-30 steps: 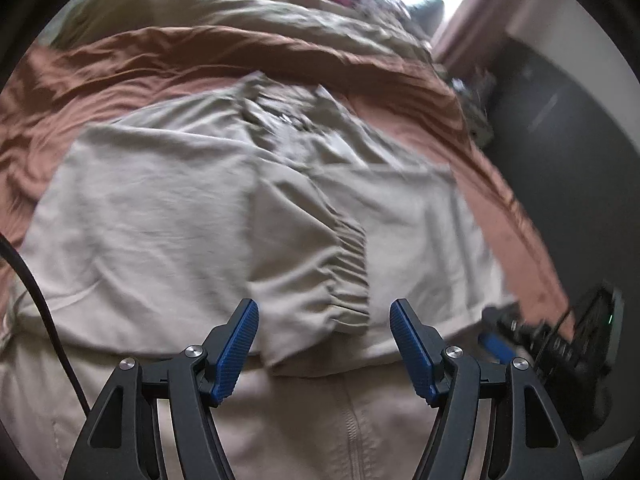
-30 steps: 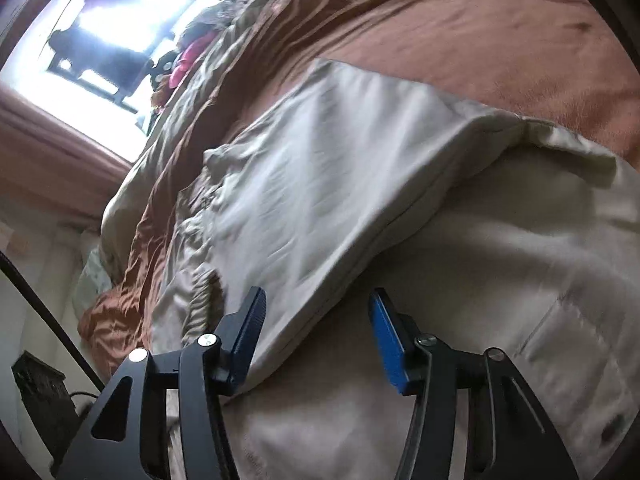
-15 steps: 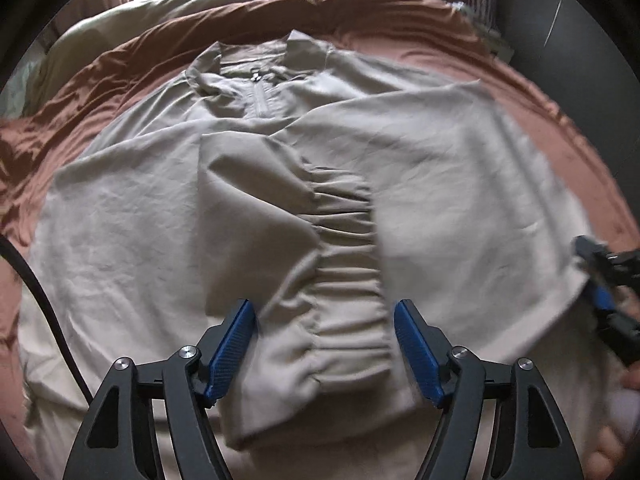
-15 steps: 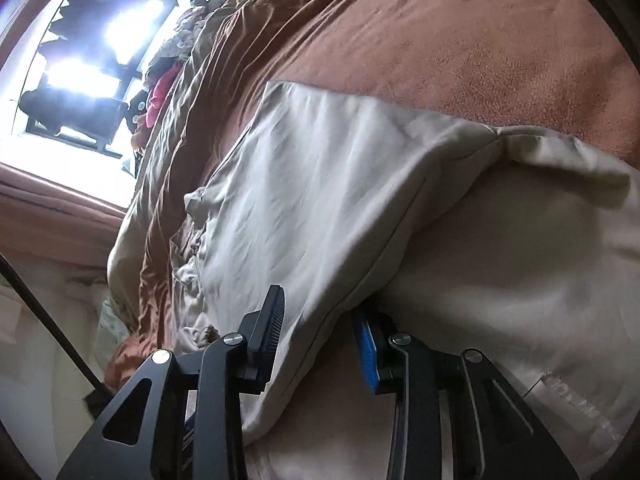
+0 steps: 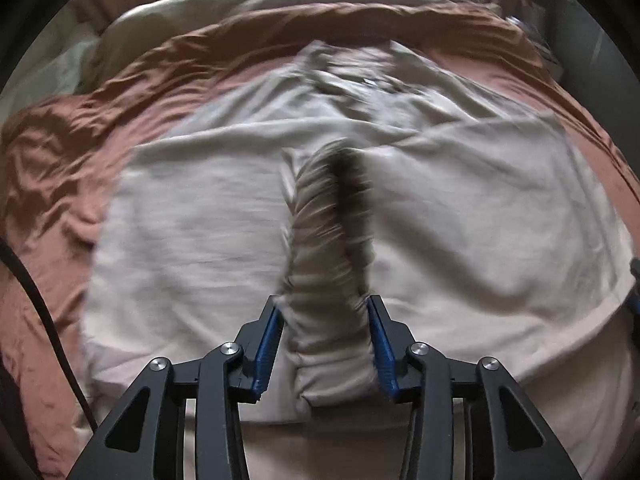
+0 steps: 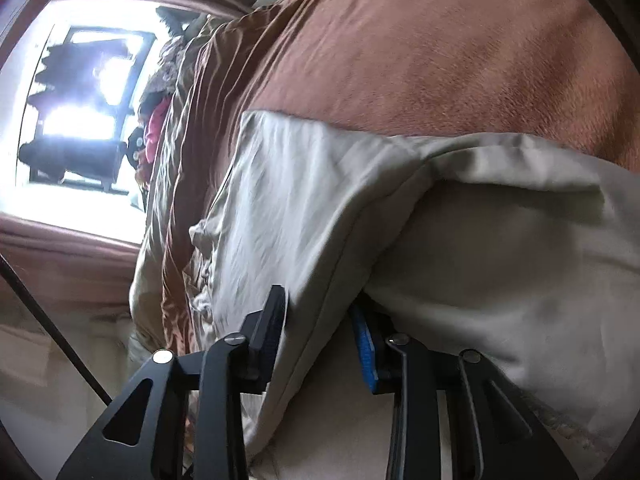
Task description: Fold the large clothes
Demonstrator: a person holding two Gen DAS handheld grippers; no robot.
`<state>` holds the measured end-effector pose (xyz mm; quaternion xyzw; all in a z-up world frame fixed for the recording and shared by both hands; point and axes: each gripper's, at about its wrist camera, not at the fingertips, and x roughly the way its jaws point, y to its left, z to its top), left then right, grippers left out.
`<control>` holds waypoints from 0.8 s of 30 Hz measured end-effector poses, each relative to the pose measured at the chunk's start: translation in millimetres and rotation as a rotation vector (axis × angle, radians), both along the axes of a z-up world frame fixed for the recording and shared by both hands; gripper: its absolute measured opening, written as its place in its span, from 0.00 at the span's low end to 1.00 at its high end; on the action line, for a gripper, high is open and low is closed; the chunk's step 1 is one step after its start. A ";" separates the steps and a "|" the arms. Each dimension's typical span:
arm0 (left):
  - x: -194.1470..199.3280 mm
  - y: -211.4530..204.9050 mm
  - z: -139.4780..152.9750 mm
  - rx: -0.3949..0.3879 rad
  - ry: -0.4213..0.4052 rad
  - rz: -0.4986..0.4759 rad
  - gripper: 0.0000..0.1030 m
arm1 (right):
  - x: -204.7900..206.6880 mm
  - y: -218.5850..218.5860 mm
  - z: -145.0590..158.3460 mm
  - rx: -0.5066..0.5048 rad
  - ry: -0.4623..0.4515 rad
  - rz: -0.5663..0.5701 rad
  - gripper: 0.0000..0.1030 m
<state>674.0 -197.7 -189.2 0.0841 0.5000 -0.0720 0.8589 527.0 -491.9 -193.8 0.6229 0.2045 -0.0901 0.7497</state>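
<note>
Beige jacket (image 5: pixel 460 208) spread flat on brown bedspread (image 5: pixel 60 168), fills centre of left wrist view; collar w/ zip toward top centre. Image motion-blurred.

L gripper (image 5: pixel 325 340), bottom centre: jaws just been closing, now pinched on gathered elastic cuff (image 5: pixel 328 264), blue pads touching both sides.

R gripper (image 6: pixel 320 336), bottom centre of right wrist view: jaws just been closing, clamped on folded jacket edge (image 6: pixel 320 280). Window (image 6: pixel 80 120) upper left.
</note>
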 end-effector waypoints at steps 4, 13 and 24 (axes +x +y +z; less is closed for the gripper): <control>-1.3 48.9 17.3 0.076 -0.058 0.104 0.43 | -2.1 -0.5 -1.8 0.007 -0.002 -0.006 0.27; -3.2 103.8 30.2 -0.092 -0.016 0.184 0.57 | -20.0 -4.0 8.8 -0.001 -0.017 -0.042 0.27; 11.3 39.4 -29.1 -0.117 0.111 0.051 0.42 | -32.1 -37.4 -9.1 0.042 -0.041 -0.130 0.24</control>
